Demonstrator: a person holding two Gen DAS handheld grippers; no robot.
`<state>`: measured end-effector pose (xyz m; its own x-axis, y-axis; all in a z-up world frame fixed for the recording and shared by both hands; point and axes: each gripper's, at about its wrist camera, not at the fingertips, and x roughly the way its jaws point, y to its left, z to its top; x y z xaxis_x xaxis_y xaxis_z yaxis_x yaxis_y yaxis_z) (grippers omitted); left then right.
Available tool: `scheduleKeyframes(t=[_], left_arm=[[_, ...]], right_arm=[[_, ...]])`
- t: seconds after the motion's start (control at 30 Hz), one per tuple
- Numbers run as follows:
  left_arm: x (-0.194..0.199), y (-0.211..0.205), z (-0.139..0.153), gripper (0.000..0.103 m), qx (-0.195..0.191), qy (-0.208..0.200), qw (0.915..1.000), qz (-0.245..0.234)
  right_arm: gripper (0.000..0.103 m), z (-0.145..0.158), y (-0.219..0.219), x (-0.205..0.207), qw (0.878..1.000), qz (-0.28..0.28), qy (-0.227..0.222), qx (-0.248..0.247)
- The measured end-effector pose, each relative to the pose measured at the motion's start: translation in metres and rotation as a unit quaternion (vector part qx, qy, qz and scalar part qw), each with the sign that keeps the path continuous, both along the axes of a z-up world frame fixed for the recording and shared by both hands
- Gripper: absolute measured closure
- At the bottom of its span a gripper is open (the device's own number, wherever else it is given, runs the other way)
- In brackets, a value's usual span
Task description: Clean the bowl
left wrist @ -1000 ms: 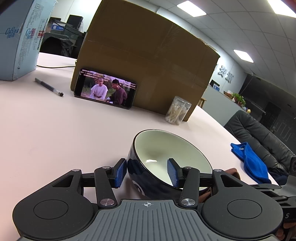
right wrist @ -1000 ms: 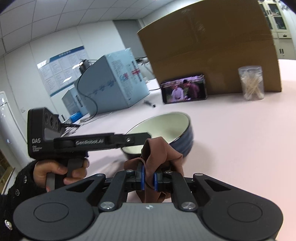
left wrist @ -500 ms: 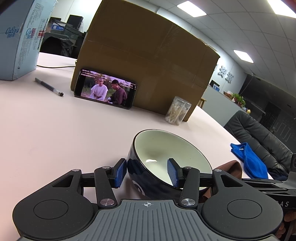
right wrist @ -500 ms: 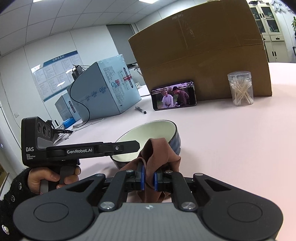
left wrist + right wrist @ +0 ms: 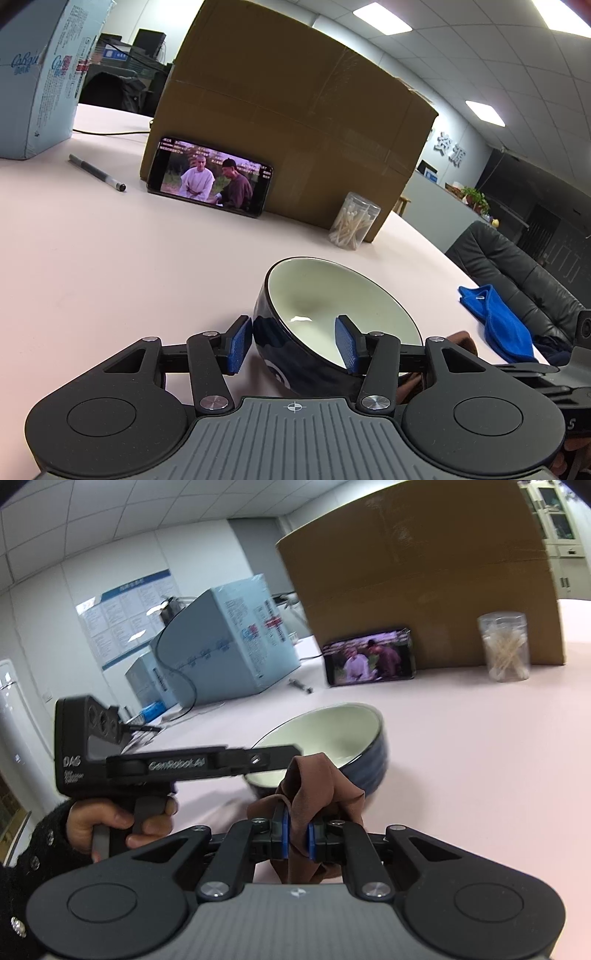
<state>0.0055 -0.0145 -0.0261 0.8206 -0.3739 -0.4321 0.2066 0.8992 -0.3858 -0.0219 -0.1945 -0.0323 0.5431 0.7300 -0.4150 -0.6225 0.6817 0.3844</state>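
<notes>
Your left tongs (image 5: 291, 345) straddle the near wall of the bowl (image 5: 332, 317) — one blue pad outside the dark wall, the other inside against the pale lining; whether they grip it you cannot tell. The bowl sits tilted on the pink table (image 5: 110, 258), its opening turned up and away from you. Your right tongs (image 5: 297, 836) are clamped on the brown cloth (image 5: 317, 782), bunched just beside the bowl's near rim — your hand (image 5: 110, 823) grips the left handle below. Behind stand a phone (image 5: 210, 177) and a cardboard box (image 5: 288, 140).
</notes>
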Motion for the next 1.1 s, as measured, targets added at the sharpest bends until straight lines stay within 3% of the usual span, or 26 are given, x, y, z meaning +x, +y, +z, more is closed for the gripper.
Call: scheduleKeyframes(t=[0.3,0.53,0.87,1.1], left_arm=[[-0.001,-0.002,0.000,0.055,0.002,-0.001,1.0000,0.000],[0.000,-0.002,0.000,0.055,0.002,-0.001,1.0000,0.000],[0.002,0.000,-0.001,0.055,-0.001,0.000,1.0000,0.000],[0.001,0.000,-0.001,0.055,0.000,0.000,1.0000,0.000]], right_arm=[[0.091,-0.003,-0.003,0.001,1.000,-0.006,0.005,0.012],[0.090,-0.004,0.012,0.000,0.999,0.037,0.008,0.006],[0.091,-0.002,-0.010,0.005,0.999,-0.014,0.011,0.029],[0.090,-0.006,0.001,0.005,0.999,0.020,0.019,0.023]])
